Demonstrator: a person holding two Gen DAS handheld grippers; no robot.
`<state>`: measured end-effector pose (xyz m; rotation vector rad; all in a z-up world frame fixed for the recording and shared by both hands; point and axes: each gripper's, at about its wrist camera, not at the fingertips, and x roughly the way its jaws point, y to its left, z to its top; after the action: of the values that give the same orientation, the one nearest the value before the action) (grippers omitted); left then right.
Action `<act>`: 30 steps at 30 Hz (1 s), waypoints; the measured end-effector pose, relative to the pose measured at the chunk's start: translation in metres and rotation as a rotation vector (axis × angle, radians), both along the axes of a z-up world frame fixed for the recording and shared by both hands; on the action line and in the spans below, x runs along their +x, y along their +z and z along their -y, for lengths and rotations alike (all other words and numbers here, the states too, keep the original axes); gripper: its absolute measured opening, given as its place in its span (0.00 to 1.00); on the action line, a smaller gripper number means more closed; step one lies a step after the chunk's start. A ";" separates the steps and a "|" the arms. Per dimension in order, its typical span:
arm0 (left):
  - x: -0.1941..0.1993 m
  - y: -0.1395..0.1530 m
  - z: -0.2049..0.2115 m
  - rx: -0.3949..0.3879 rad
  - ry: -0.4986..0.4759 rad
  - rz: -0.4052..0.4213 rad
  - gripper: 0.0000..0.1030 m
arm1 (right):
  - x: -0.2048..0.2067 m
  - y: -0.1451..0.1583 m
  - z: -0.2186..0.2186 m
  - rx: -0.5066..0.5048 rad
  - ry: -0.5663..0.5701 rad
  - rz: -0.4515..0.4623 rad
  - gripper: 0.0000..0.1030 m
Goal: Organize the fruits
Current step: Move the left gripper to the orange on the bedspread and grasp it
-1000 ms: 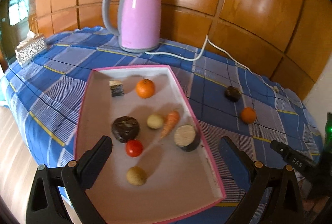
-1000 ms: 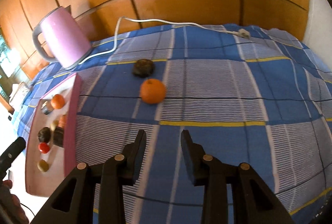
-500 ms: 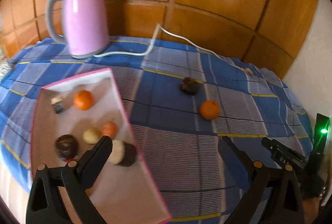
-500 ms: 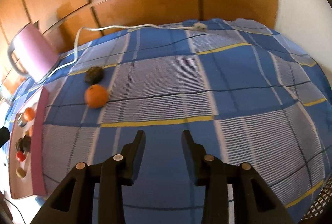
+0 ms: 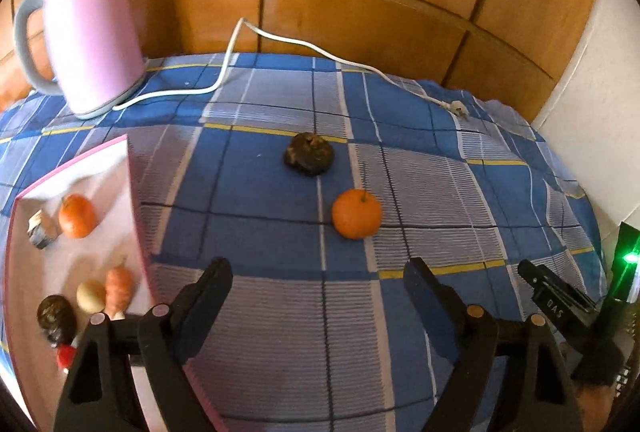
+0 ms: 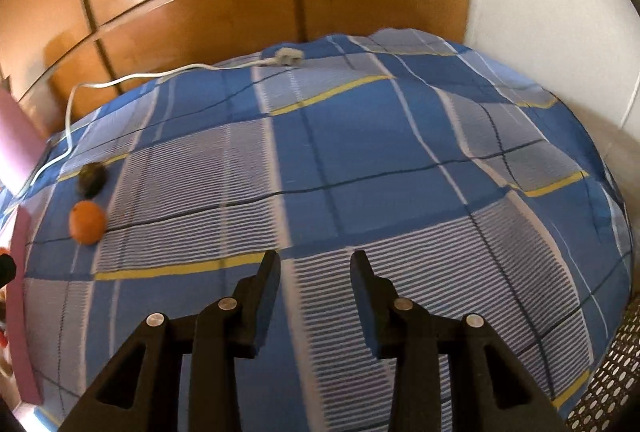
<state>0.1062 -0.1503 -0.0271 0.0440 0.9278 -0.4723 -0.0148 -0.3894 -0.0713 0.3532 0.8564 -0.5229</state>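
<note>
The loose orange (image 5: pixel 356 214) lies on the checked cloth (image 5: pixel 260 192) just right of the pink tray (image 5: pixel 136 216), the dark fruit (image 5: pixel 309 154) just behind it; a second ago the left gripper (image 5: pixel 318 282) hung over the tray, and now it faces the orange with its empty jaws closing, so a pick looks likely. The right gripper (image 6: pixel 315 274) stays narrowly parted, holding nothing. The tray is cut off at the frame edge, and some pieces in it are blurred.

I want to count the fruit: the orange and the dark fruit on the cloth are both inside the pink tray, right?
Not quite. The orange and the dark fruit lie on the cloth, outside the pink tray, to its right. The left wrist view shows it.
</note>
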 end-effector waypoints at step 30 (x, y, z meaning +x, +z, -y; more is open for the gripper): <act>0.048 -0.057 0.069 0.120 -0.015 0.015 0.52 | -0.004 -0.018 0.031 -0.090 -0.087 0.025 0.56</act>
<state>0.1540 -0.2192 -0.0845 0.1639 0.9406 -0.4289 -0.0192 -0.4205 -0.0898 0.3147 0.7936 -0.6347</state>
